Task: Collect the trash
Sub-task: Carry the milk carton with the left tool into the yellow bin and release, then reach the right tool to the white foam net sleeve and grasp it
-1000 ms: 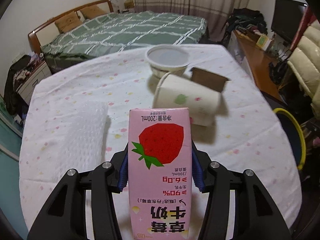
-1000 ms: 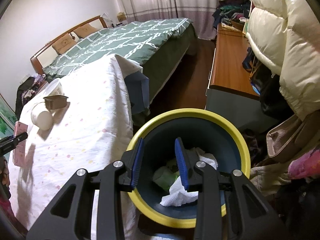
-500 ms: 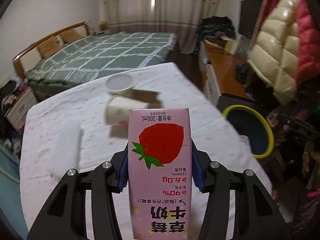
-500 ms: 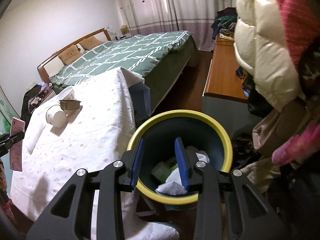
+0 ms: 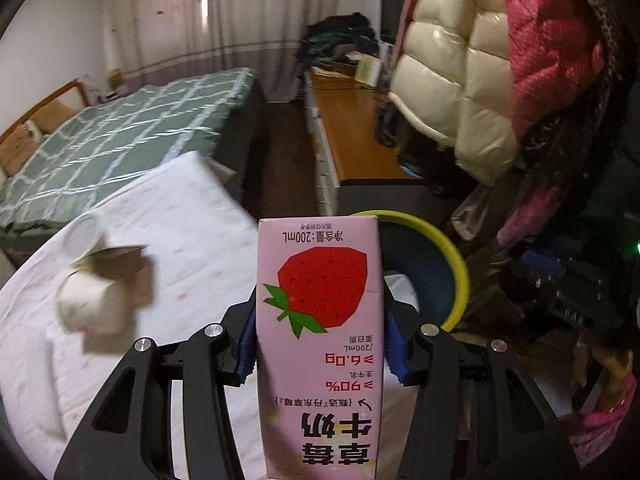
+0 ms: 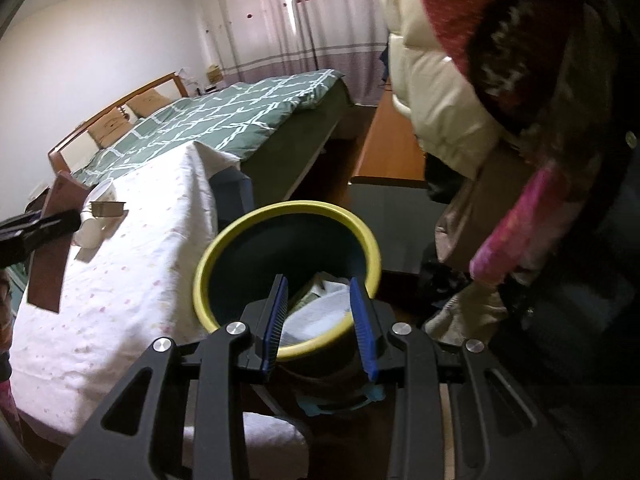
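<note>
Gripping the pink strawberry milk carton between its blue pads, our left gripper held it upright above the table, whose white cloth carried faint pastel dots. On that cloth lay a tipped white paper cup, a brown cardboard piece and a white bowl, close together. Our right gripper hung with its jaws spread and nothing between them, over the yellow-rimmed bin beside the table, where white paper already lay. Behind stood a bed with a green checked cover, pale curtains, a wooden bench and hanging padded jackets.
</note>
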The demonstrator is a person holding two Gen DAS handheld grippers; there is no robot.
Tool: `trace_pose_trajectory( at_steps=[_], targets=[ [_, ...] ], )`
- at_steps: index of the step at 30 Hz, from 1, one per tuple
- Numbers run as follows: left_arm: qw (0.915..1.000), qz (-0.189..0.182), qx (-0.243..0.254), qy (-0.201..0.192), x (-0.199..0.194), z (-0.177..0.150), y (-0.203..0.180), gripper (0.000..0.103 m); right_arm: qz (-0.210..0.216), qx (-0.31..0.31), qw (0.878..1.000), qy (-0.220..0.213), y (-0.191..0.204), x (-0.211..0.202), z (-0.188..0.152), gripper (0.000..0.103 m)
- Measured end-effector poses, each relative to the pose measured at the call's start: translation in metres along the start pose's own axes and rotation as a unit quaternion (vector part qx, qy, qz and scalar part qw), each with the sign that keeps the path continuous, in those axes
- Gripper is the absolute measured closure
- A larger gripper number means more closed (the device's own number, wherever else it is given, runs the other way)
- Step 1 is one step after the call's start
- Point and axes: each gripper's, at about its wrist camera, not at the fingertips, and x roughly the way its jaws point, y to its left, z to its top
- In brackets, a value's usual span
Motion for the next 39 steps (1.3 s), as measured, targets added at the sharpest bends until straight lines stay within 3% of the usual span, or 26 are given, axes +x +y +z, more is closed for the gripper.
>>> trace_pose_trajectory(
  at_steps=[9, 18, 19, 20, 21, 25, 31, 35, 39],
  targets=[
    [0.9983, -0.029, 0.042, 0.028, 0.081, 0.039, -0.063, 0.052, -0.008, 0.03, 0.999, 0.014, -0.034, 0.006, -0.013, 0.071],
    [0.9978, -0.032, 0.037, 0.044, 0.136, 0.045, -0.081, 0.052, -0.018, 0.036, 0.999, 0.021, -0.048, 0.008, -0.018, 0.063],
    [0.9979, -0.029, 0.037, 0.045, 0.14, 0.045, -0.082, 0.048, -0.017, 0.035, 0.999, 0.022, -0.047, 0.01, -0.018, 0.063],
    [0.998, -0.028, 0.035, 0.045, 0.142, 0.045, -0.08, 0.035, -0.016, 0.035, 0.999, 0.024, -0.046, 0.011, -0.018, 0.063],
    [0.9983, -0.026, 0.03, 0.042, 0.143, 0.044, -0.078, 0.029, -0.015, 0.033, 0.999, 0.025, -0.043, 0.012, -0.018, 0.063],
    [0.999, -0.022, 0.025, 0.029, 0.131, 0.04, -0.069, 0.026, -0.011, 0.025, 0.999, 0.031, -0.036, 0.016, -0.019, 0.063],
    [0.9996, -0.026, 0.002, -0.012, 0.073, 0.022, -0.033, 0.017, -0.011, 0.017, 0.999, 0.037, -0.026, 0.021, -0.018, 0.059],
    [0.9994, -0.012, -0.016, -0.029, 0.034, -0.001, -0.001, 0.014, -0.004, 0.006, 0.999, 0.045, -0.011, 0.027, -0.018, 0.059],
    [0.9978, 0.028, -0.044, -0.042, -0.007, -0.032, 0.04, 0.014, 0.006, -0.012, 0.998, 0.054, 0.011, 0.036, -0.016, 0.059]
  ],
)
